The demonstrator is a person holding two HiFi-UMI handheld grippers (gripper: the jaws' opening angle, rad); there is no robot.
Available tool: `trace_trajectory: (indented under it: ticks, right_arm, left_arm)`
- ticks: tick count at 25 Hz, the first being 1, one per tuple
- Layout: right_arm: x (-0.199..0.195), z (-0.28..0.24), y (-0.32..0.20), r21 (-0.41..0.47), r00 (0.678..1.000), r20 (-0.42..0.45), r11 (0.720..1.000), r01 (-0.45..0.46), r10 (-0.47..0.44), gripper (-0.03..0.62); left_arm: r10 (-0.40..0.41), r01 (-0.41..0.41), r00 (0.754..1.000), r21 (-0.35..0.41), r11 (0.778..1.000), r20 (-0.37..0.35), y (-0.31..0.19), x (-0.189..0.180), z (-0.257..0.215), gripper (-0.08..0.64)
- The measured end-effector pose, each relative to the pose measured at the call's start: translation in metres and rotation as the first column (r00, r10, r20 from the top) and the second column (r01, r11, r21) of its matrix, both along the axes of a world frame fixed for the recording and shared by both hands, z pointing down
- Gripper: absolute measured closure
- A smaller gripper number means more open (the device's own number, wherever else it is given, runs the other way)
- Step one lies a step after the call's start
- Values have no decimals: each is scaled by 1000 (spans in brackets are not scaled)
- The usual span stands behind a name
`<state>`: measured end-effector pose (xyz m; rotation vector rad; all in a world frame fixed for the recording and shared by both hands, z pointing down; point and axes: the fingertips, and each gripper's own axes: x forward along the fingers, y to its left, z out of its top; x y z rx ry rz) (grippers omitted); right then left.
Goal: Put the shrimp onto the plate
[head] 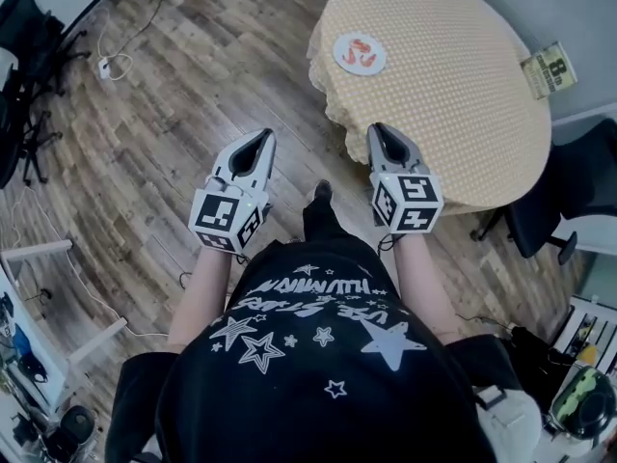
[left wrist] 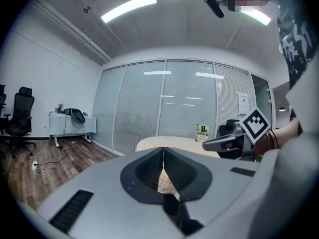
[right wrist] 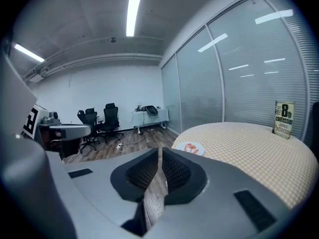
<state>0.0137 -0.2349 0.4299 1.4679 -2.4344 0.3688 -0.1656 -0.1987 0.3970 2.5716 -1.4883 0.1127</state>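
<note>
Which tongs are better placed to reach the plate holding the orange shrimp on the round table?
Right. The right tongs sit by the near edge of the table, with the plate just ahead; the left tongs hang over the floor, farther off. Both are shut.

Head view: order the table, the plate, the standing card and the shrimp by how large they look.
1. The table, by far the largest.
2. The plate and the card look about alike, so they are not ranked.
3. The shrimp, lying on the plate.
</note>
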Motion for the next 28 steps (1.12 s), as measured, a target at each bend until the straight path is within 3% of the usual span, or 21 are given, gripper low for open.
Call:
trace_trajectory:
  ticks: [9, 14, 21, 28]
  right_arm:
    - [28, -3, 65, -8, 997, -27, 998, -68, 68, 557]
    - [28, -5, 86, -12, 998, -24, 998, -64, 63, 557]
    - [15, 4, 114, -52, 999, -42, 998, -24, 22, 557]
    - [0, -23, 107, 5, 999, -6, 999, -32, 32, 557]
  left_arm:
    - [60, -60, 998, 6, 998, -21, 50, 15, 1, 551]
    - [95, -95, 995, 5, 995, -9, 69, 17, 3, 551]
    - [75, -75, 997, 11, 997, -15, 88, 4, 3, 551]
    - [60, -60, 998, 4, 998, -32, 97, -13, -2, 551]
